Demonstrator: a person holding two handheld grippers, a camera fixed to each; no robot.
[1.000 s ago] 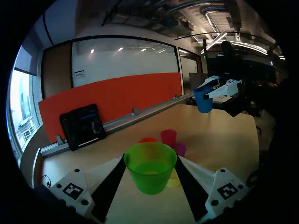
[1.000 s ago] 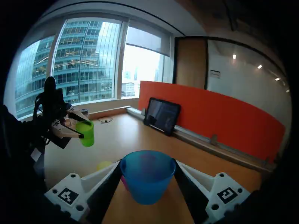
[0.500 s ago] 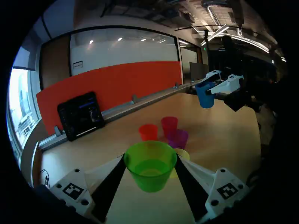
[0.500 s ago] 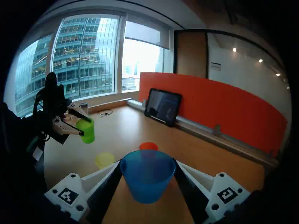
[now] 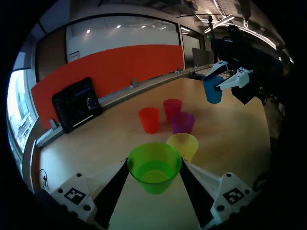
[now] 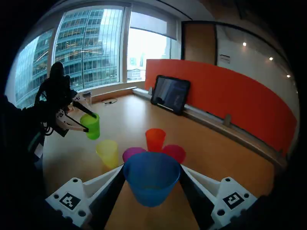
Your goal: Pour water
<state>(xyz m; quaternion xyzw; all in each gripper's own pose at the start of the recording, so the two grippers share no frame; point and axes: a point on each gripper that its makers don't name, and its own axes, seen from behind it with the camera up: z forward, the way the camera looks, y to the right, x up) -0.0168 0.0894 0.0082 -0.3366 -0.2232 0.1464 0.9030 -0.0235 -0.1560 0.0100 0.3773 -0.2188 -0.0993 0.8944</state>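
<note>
Left gripper view, lower centre: left gripper (image 5: pixel 154 163) is pinching a green cup (image 5: pixel 154 178) between its fingers above the bench (image 5: pixel 115 134); right gripper view, right gripper (image 6: pixel 151 168) is likewise pinching a blue cup (image 6: pixel 151 188).

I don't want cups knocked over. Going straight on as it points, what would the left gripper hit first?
Probably the yellow cup, just beyond the green cup that the left gripper holds, slightly right of its line. Height is unclear; it might pass above.

A black tablet (image 5: pixel 76 103) stands tilted by the orange partition (image 5: pixel 115 67) at the wooden table's (image 5: pixel 238 130) edge.
</note>
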